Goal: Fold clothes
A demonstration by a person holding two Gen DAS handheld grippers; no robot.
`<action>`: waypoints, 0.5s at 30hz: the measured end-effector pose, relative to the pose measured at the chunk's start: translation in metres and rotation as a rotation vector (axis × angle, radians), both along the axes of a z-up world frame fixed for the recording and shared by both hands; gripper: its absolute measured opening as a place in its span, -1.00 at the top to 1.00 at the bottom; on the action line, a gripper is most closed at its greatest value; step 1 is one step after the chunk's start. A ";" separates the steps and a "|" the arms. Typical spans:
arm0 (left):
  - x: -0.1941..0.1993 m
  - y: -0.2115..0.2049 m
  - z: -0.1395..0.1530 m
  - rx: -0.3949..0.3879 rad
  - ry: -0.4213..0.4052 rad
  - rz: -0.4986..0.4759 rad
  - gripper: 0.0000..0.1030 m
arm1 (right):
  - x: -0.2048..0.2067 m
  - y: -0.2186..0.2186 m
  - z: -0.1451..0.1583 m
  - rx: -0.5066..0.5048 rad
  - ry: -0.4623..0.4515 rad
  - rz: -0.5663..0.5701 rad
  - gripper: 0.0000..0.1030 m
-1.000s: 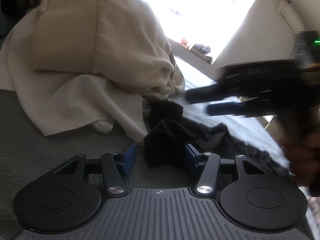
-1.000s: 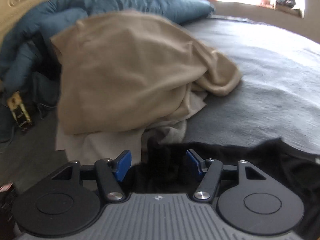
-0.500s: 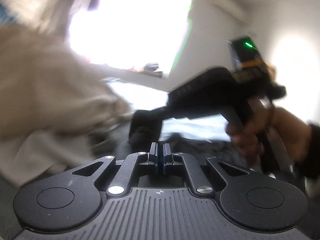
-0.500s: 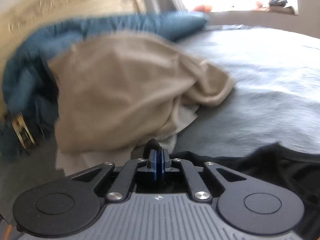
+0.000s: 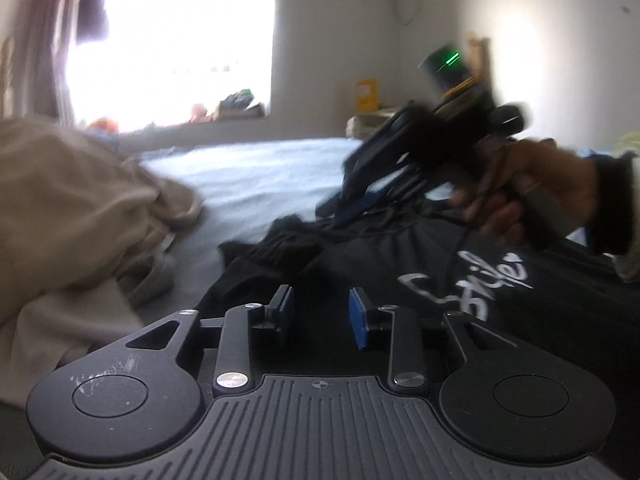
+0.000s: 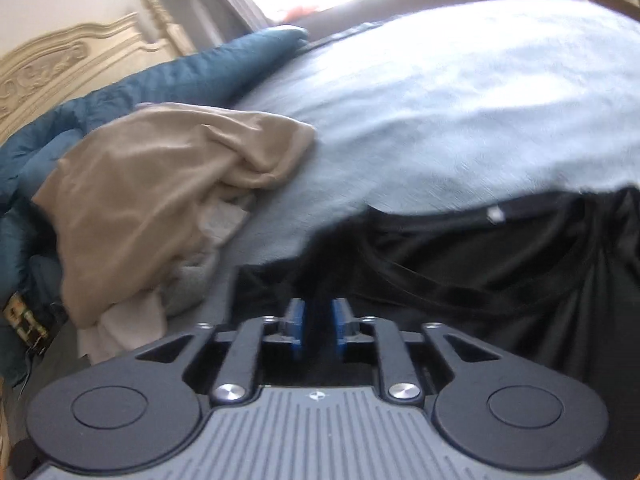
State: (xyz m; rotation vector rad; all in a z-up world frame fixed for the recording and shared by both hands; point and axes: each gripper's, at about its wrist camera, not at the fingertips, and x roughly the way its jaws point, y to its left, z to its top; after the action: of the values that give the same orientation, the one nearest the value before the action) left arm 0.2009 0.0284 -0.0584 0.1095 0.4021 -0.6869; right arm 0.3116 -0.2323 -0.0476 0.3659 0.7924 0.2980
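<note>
**Black shirt let go on the bed, next pinch pending**

Left wrist view: our left hand-held gripper [image 5: 322, 314] has just been opening; its jaws stand partly apart over the black shirt [image 5: 420, 280], nothing pinched. The shirt lies on the bed [image 5: 260, 176], white lettering up, beside the beige pile [image 5: 72, 200]. The right hand-held gripper [image 5: 340, 212] hovers blurred above the shirt's far edge.

Right wrist view: our right gripper's jaws, narrow, have just been parting too; dark cloth shows in the gap, though we cannot tell if the pads [image 6: 297, 328] press it. To fold cleanly, we judge each pinch should take a single layer at an edge, pulled taut.
</note>
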 end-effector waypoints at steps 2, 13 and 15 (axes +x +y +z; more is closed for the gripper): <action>0.009 0.009 -0.002 -0.005 0.075 0.036 0.20 | 0.000 0.020 0.013 -0.038 -0.029 0.073 0.15; 0.043 0.058 -0.021 -0.120 0.355 0.020 0.03 | 0.025 0.188 0.002 -0.508 0.015 0.530 -0.03; 0.042 0.060 -0.022 -0.138 0.355 0.006 0.02 | 0.029 0.199 -0.011 -0.580 0.046 0.561 0.20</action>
State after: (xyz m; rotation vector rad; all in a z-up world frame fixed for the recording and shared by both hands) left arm 0.2431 0.0880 -0.0801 -0.1473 0.6927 -0.7277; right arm 0.3402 -0.0331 -0.0584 -0.4064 0.9786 0.5627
